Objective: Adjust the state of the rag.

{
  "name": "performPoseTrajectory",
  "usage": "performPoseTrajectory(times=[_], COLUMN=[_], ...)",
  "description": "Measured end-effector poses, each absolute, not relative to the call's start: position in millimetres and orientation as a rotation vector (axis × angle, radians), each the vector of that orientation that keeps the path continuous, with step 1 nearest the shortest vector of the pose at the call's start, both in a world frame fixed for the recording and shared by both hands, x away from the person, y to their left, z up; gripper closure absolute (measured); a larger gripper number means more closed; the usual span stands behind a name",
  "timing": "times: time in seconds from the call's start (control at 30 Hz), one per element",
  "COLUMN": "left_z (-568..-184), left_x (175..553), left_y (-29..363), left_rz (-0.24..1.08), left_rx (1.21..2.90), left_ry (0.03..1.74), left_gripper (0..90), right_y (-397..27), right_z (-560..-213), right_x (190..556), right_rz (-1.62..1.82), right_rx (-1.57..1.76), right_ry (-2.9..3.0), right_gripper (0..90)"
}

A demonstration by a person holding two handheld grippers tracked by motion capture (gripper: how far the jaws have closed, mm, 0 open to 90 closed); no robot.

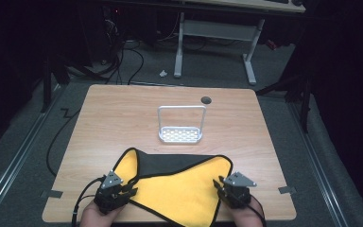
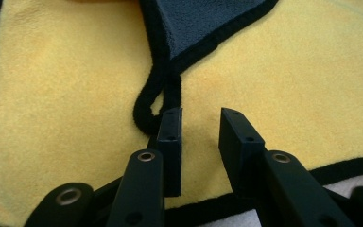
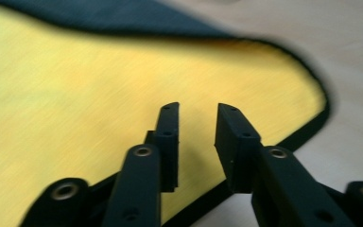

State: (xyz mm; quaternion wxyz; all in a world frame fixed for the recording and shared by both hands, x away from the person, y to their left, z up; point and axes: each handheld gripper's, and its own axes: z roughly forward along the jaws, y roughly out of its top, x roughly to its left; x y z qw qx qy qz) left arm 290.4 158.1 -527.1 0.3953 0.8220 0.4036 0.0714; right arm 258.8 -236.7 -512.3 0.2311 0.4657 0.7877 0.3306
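A yellow cloth (image 1: 179,187) with black edging lies at the table's near edge, its dark grey side (image 1: 179,163) folded over along the far part. My left gripper (image 1: 130,191) sits at the cloth's left corner. In the left gripper view it (image 2: 201,116) is open over the yellow cloth (image 2: 75,94), with a loop of black hem (image 2: 144,111) just beyond the left jaw and nothing between the jaws. My right gripper (image 1: 217,185) is at the cloth's right corner. In the right gripper view it (image 3: 197,111) hovers open above the yellow cloth (image 3: 75,94) near its rounded corner.
A white rack (image 1: 180,135) with a tall handle stands on the wooden table (image 1: 123,113) beyond the cloth. A dark cable hole (image 1: 206,100) lies behind it. Desk legs and cables sit on the floor past the table's far edge.
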Motion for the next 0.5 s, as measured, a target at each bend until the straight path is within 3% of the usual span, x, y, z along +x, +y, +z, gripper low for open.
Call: performPoseTrajectory(times=[0.07,0.17,0.37,0.5], left_z=[-526.9,-526.6,-522.7,-513.6], left_x=[288.4,279.9,272.0,280.1], left_y=[155.7,148.2,135.9,147.0], left_rz=[0.174,0.122,0.099,0.218], left_rx=[2.092,2.108,2.109,2.035], left_ry=[1.009,0.963,0.888,0.883], left_gripper=[70.6,71.1,69.1,66.8], right_y=[-234.5,-246.5,-275.0,-286.8], right_z=[-520.5,-522.8,-524.7,-525.9], right_x=[251.0,257.7,281.9,295.2], right_rz=[0.849,0.836,0.767,0.729], right_rx=[1.251,1.288,1.359,1.377], right_ry=[2.234,2.206,2.087,2.037], right_gripper=[85.7,89.2,90.0,90.0])
